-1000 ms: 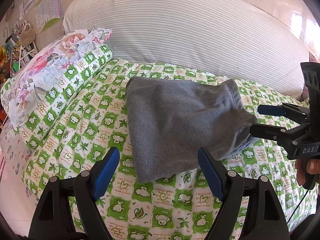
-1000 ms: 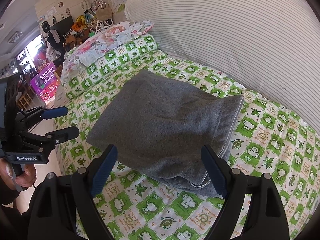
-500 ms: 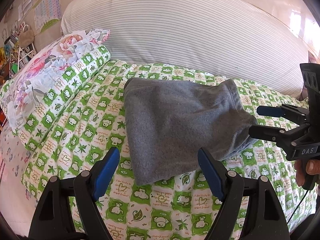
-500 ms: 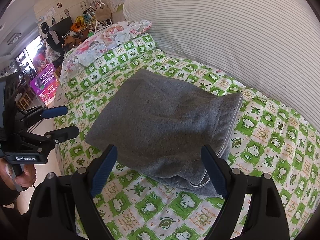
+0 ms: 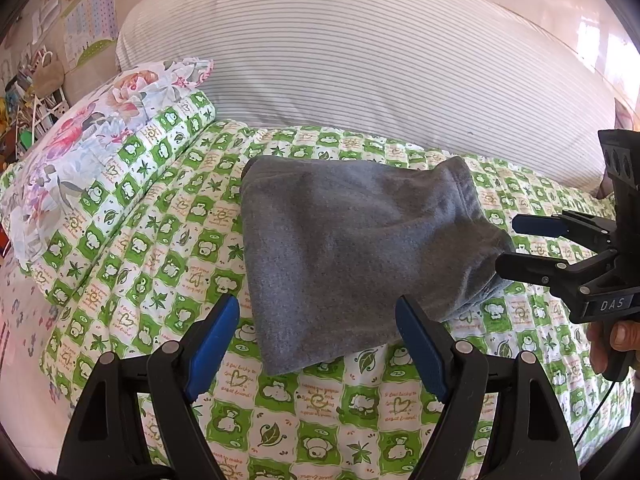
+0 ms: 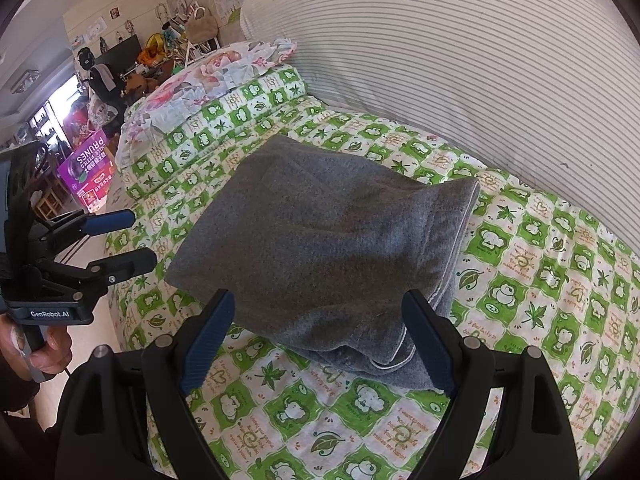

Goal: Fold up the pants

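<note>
Change: barely any against the earlier frames; pants (image 5: 352, 256) lay in the same compact fold, only drifting a little in each view, as from small shifts of the wrists.
Meaning for the task: judged finished or nearly so; nothing held, no loose leg or flap left showing.
Left tool (image 5: 318, 344): spread wide, blue pads apart, gripping nothing, hovering over the near corner of the bundle.
Right tool (image 6: 320, 340): likewise spread and empty, poised above the layered near edge; seen in the left view (image 5: 532, 244) just beside the right end of the bundle.
Pants position: flat on the bed (image 5: 168, 240), mid-quilt, in front of the striped cushion (image 5: 360, 60), well apart from the floral pillow (image 5: 92, 136).
Pants material: grey fleece, matte and slightly fuzzy, thick enough to puff at the folds; pale piping visible along the stacked edges (image 6: 404, 344).
Pants shape: rough rectangle, several layers deep, one end rounded and bulging, not crisp.
Bed cover: quilted cotton, green-and-white checks printed with leaves and small animals, softly dimpled.
Cushion: large, rounded, fine grey pinstripes on white.
Risk, as judgement: springy fleece might loosen the fold if nudged.
</note>
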